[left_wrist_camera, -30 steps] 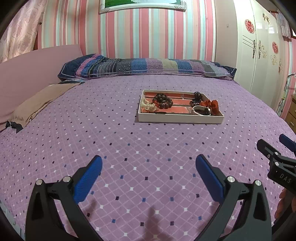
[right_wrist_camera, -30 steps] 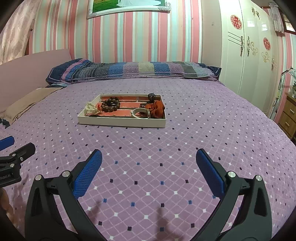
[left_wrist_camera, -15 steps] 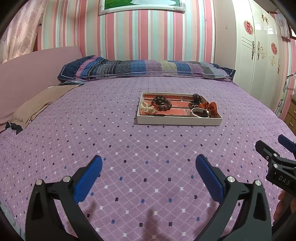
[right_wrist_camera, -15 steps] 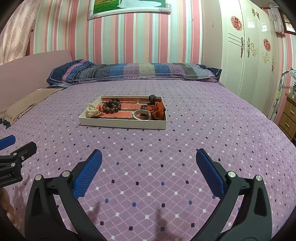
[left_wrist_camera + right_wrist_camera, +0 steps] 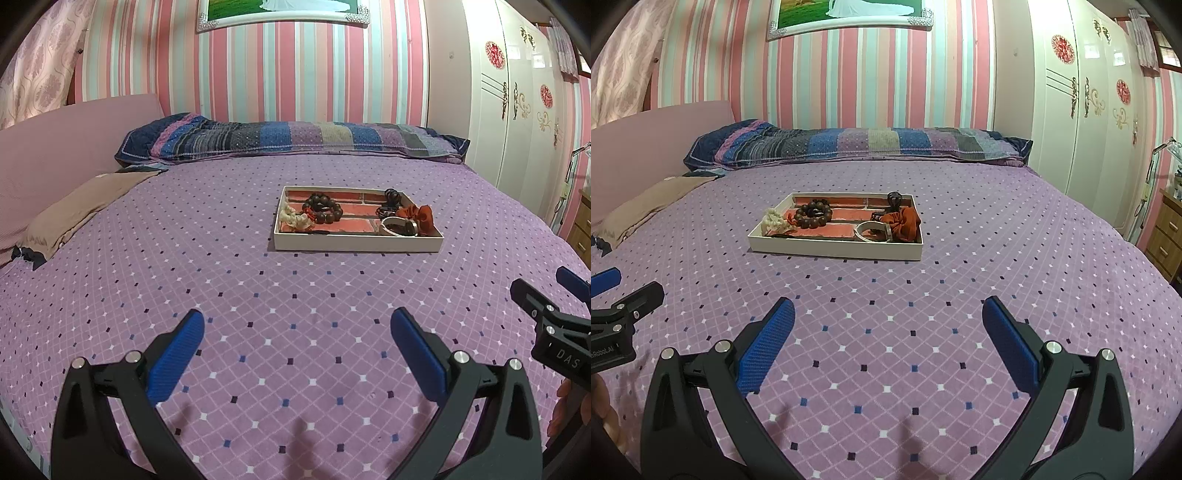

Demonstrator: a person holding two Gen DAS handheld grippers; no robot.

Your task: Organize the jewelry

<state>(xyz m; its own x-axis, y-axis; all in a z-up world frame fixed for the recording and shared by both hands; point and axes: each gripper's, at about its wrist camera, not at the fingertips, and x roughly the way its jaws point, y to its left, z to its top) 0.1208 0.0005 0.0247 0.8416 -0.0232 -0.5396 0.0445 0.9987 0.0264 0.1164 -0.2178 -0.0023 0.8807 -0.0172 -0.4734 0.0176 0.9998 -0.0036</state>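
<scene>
Both grippers hang low over the purple bedspread (image 5: 295, 295), well short of the tray (image 5: 356, 243). Left gripper (image 5: 297, 341): jaws spread wide, nothing between them. Right gripper (image 5: 888, 332): same, wide apart and holding nothing.

All the jewelry in view sits inside the white-walled tray near the middle of the bed. Dark bead bracelet (image 5: 322, 208) toward the far left, touching a cream beaded piece (image 5: 293, 219) at the left wall. White bangle (image 5: 873, 231) near the front right, against an orange fabric pouch (image 5: 903, 223). Small dark cluster (image 5: 894, 199) at the far right corner, probably hair ties or black beads, too small to tell. No loose pieces visible on the bedspread.

Step in hand: unclear. The scene fits pieces gathered in the tray and awaiting sorting, or pieces already laid out with the grippers clear of them. No move is settled by this.

If a piece is to be picked, jaws would need to narrow a lot; the pieces are small and bunched, the bangle and pouch touching, the beads touching the cream piece.

Room: wide open bedspread on all sides of the tray. The tray's low walls are the only edge to clear. Soft bedding may give under the tray. The grippers sit side by side, near each other.
</scene>
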